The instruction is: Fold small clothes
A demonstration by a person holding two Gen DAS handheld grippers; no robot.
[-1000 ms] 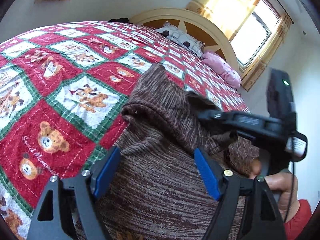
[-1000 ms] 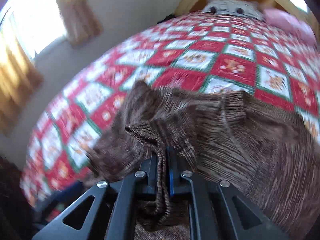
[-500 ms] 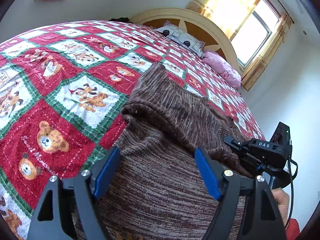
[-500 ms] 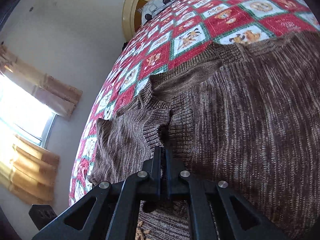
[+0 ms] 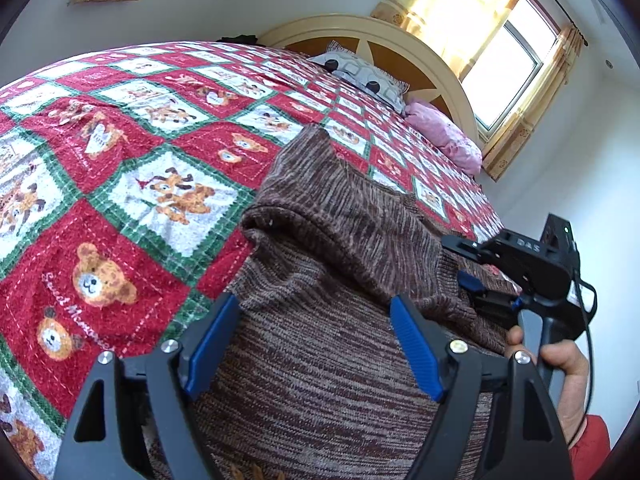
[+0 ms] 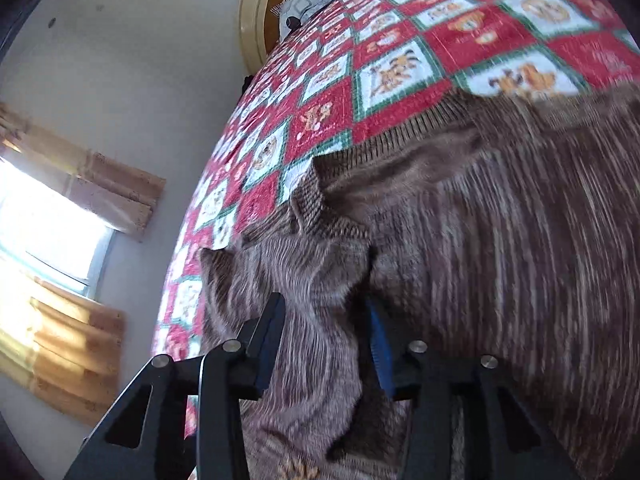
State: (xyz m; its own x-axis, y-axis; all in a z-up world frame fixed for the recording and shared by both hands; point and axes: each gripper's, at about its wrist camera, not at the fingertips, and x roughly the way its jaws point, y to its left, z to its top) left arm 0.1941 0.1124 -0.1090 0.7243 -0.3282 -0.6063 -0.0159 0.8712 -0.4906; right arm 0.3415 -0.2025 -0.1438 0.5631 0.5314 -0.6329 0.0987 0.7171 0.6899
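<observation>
The sweater [image 5: 340,380] is coarse, ribbed, matt brown knit. At ten o'clock from it, the bedspread [image 5: 132,184] looks fuzzy quilted cloth. Headboard [image 5: 404,44]: smooth, painted wood.

brown marled sweater [image 5: 340,380] on a red, white and green teddy-bear check quilt [image 5: 120,184].

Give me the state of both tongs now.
Left tongs: open, holding nothing, over the brown sweater.
Right tongs: opening; sweater fold lies between, ungripped.

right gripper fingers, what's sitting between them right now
A bunched fold of the brown knit sweater lies between the fingers of the right gripper, whose jaws are opening off it; the right wrist view shows this.
</observation>
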